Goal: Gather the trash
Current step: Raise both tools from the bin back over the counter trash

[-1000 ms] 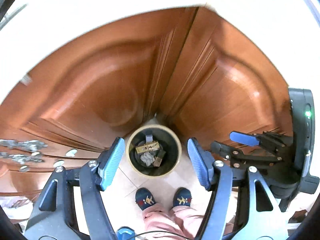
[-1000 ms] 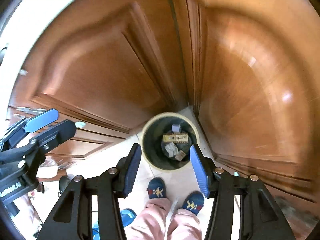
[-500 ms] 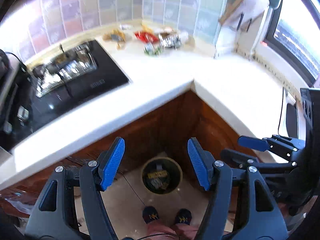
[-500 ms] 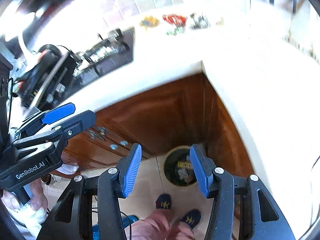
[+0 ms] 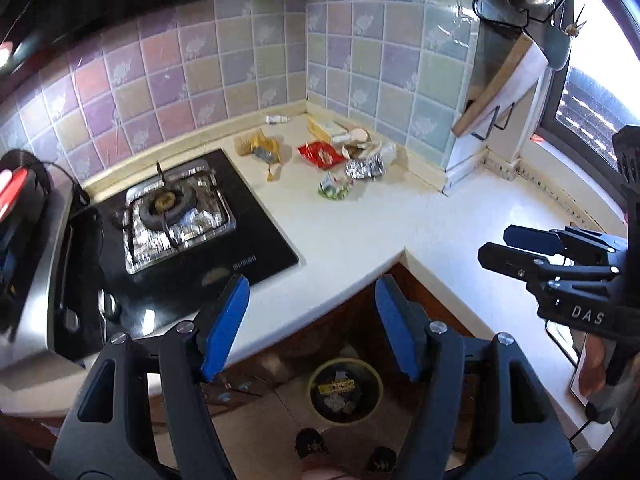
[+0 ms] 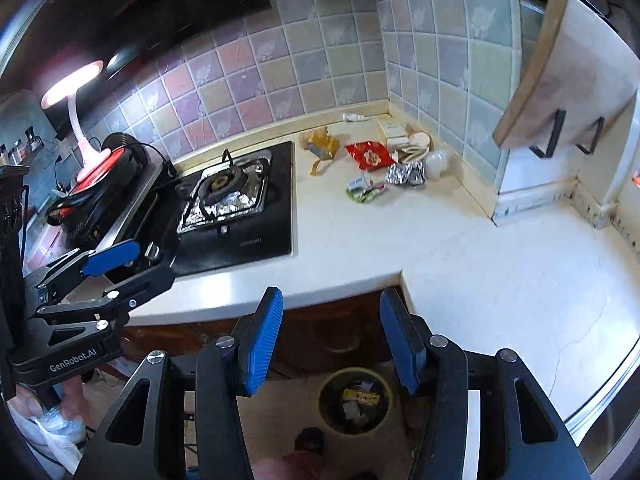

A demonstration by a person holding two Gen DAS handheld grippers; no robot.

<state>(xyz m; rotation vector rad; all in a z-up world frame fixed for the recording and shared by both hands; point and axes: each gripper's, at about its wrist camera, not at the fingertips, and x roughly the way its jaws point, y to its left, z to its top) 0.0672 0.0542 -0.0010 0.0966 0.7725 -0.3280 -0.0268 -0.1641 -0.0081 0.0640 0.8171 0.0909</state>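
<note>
Trash lies in the far corner of the white countertop point(image 5: 360, 232): a red wrapper point(image 5: 322, 154), a crumpled foil ball point(image 5: 364, 168), a yellow wrapper point(image 5: 260, 148), a green-and-white wrapper point(image 5: 334, 190) and a small white bottle point(image 5: 278, 119). The same red wrapper point(image 6: 368, 155) and foil ball point(image 6: 404, 173) show in the right wrist view. A round bin point(image 5: 347, 420) with several scraps inside stands on the floor far below, its rim point(image 6: 321, 400) also visible there. My left gripper point(image 5: 310, 280) is open and empty, high above the counter edge. My right gripper point(image 6: 330, 294) is open and empty beside it.
A black gas hob point(image 5: 176, 216) with a foil-lined burner fills the counter's left part. A cutting board point(image 5: 500, 88) leans in a wall rack at the right. A pink lamp point(image 6: 80, 120) stands far left. Brown cabinet doors and the person's shoes point(image 5: 308, 446) are below.
Both grippers have risen from low in front of the cabinet doors, just over the bin, to above the countertop. The bin now looks small and far below. Neither pair of jaws moved.
</note>
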